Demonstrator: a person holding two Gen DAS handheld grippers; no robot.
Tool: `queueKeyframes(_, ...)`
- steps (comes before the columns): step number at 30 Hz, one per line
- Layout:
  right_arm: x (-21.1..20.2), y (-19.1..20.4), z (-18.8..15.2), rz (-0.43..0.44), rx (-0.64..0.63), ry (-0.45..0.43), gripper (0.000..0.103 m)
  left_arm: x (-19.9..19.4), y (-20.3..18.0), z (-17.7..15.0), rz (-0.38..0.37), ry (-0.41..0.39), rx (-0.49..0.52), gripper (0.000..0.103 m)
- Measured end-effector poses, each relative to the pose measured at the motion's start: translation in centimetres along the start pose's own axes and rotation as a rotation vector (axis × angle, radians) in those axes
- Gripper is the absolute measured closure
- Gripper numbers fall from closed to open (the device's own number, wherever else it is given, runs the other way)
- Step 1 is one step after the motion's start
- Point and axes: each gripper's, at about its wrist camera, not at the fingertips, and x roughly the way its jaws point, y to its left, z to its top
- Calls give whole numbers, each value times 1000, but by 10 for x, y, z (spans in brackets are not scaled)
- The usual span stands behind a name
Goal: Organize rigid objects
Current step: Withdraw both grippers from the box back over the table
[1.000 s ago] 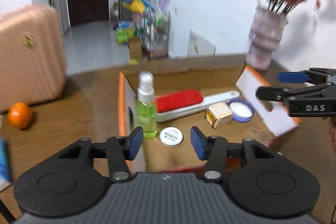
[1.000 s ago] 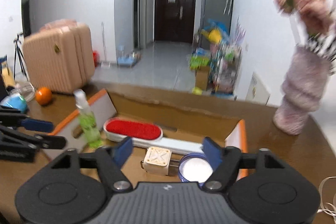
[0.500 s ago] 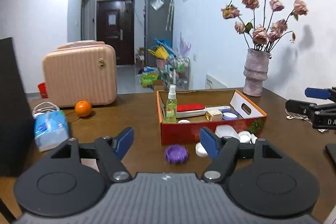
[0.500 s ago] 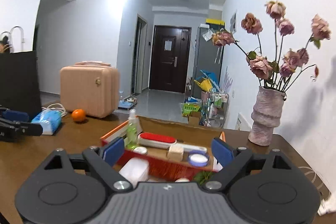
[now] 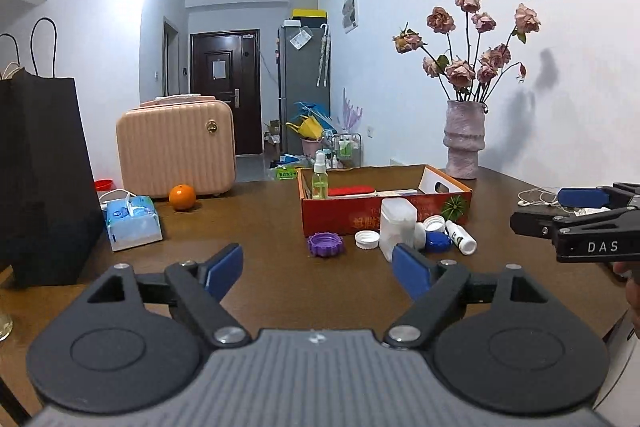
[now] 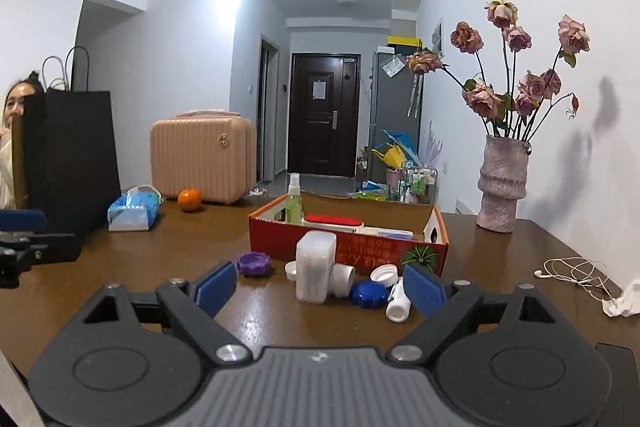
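Step in hand, as I judge it: between picks. I hold both tongs back from the table (image 5: 260,235), left tongs (image 5: 318,269) and right tongs (image 6: 320,289) each spread wide, nothing held.

In the red cardboard box (image 5: 384,213): one green spray bottle (image 5: 320,179), one red-topped brush (image 6: 332,221); the rest I cannot tell.

Loose on the table just in front of the box:
- purple cap (image 6: 253,263), one
- white caps (image 6: 385,273), two
- blue cap (image 6: 369,294), one
- translucent upright container (image 6: 315,267), one
- small white bottle (image 6: 398,305), lying, one

Next move calls for centring one pair of tongs over a loose piece, then carrying it into the box.
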Motion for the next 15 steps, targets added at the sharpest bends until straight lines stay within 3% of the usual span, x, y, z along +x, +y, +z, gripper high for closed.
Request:
queueKeyframes(6, -5, -1, -9, -16, -3, 0, 13, 9, -8, 1, -12, 4, -5, 19)
queueKeyframes(15, 17, -21, -19, -43, 42, 44, 13, 53, -17, -10, -29, 99, 17, 19)
